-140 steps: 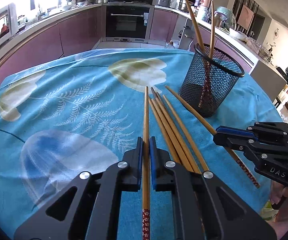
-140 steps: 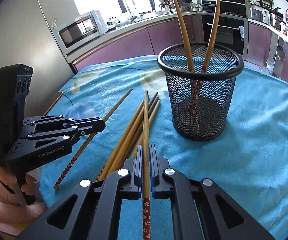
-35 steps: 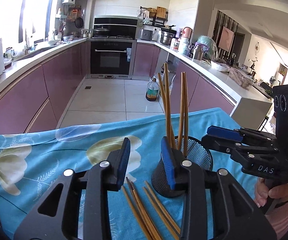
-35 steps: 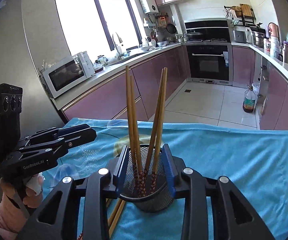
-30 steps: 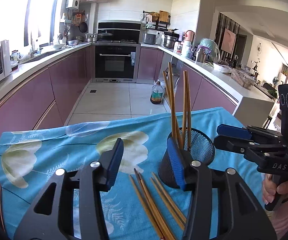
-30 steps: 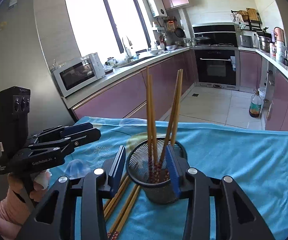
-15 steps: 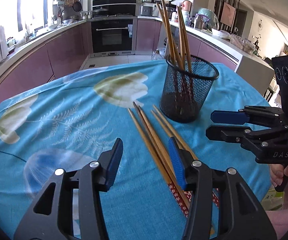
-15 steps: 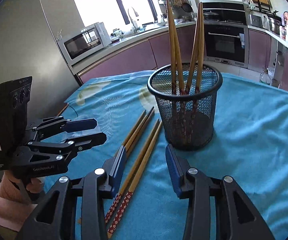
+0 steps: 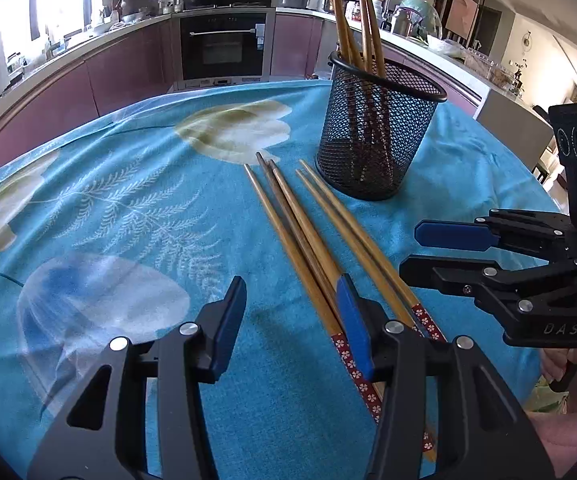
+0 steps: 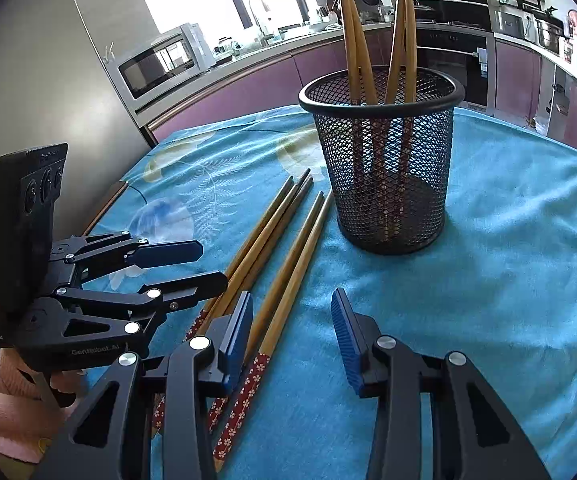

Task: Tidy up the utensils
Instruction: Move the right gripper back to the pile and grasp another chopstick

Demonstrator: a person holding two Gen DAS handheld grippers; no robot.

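Observation:
A black mesh cup [image 9: 378, 136] [image 10: 384, 160] stands on the blue tablecloth with several wooden chopsticks upright in it. Several more chopsticks [image 9: 308, 236] [image 10: 276, 248] with red flowered ends lie flat in front of the cup. My left gripper [image 9: 292, 320] is open and empty, low over the near ends of the lying chopsticks; it also shows in the right wrist view [image 10: 186, 266]. My right gripper [image 10: 292, 328] is open and empty, just right of the chopsticks' near ends; it also shows in the left wrist view [image 9: 428, 252].
The round table carries a blue cloth [image 9: 128, 208] with pale leaf and flower prints. Its edge drops off near the right gripper. Purple kitchen cabinets, an oven [image 9: 224, 46] and a microwave [image 10: 160, 66] stand far behind.
Both grippers released chopsticks into the cup, which now holds more. Both have since come down from above the cup to the near ends of the lying chopsticks, jaws open.

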